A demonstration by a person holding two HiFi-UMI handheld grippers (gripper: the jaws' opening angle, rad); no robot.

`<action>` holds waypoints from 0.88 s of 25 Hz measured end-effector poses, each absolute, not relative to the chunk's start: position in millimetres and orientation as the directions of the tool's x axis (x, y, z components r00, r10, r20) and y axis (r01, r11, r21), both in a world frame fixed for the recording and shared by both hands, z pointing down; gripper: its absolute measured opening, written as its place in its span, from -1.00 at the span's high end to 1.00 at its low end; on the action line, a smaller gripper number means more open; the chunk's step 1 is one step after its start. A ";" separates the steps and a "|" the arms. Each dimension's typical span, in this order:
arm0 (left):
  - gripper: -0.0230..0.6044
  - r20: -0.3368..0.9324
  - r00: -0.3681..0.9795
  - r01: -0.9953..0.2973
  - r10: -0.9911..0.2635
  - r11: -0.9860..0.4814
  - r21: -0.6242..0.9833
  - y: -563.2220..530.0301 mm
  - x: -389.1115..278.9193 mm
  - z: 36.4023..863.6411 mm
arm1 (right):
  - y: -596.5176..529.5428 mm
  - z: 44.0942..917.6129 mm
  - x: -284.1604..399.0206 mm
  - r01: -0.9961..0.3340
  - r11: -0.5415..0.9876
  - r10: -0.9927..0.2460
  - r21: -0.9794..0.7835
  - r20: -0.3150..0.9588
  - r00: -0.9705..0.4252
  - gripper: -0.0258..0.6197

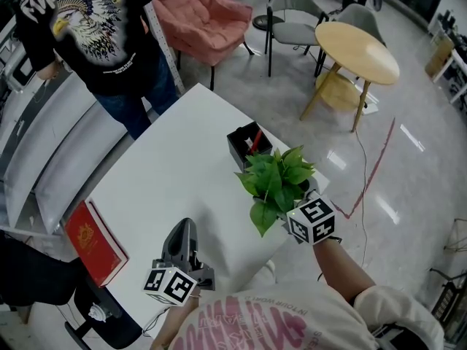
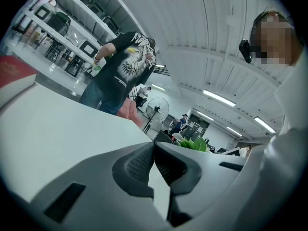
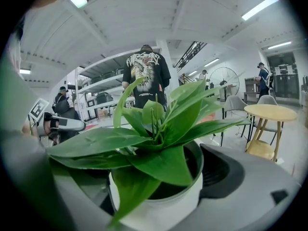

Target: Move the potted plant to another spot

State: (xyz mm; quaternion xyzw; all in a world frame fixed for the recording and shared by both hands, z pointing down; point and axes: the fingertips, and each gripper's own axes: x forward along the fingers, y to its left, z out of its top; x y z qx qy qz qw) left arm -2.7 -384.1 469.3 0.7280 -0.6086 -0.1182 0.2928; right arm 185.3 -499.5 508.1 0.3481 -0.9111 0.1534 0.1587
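The potted plant [image 1: 276, 182], broad green leaves in a white pot [image 3: 159, 203], is at the near right corner of the white table [image 1: 175, 188]. My right gripper [image 3: 154, 177] is shut on the pot, with one jaw on each side of it. Its dark right pad [image 3: 222, 173] presses the pot's wall. The leaves hide the left pad. In the head view the right marker cube [image 1: 312, 221] sits just behind the plant. My left gripper [image 1: 185, 228] rests near the table's front edge, left of the plant. Its jaws [image 2: 154, 146] are shut with nothing between them.
A black box [image 1: 248, 143] with a red item inside stands just beyond the plant. A red book [image 1: 95, 243] lies at the table's left corner. A person in a black printed shirt [image 1: 98, 28] stands at the far side. A pink chair [image 1: 208, 20] and round wooden table [image 1: 357, 49] stand beyond.
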 end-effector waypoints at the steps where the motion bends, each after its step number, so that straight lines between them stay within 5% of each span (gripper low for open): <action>1: 0.85 0.183 0.231 -0.817 -0.955 -0.088 0.570 -384.4 -2.8 469.2 | -499.6 508.3 185.6 -0.684 0.709 -0.587 -0.170 0.395 -0.706 -0.80; 22: 0.85 0.182 0.251 -0.811 -0.951 -0.104 0.576 -384.5 -4.0 468.9 | -498.9 508.9 188.5 -0.706 0.691 -0.607 -0.154 0.406 -0.683 -0.81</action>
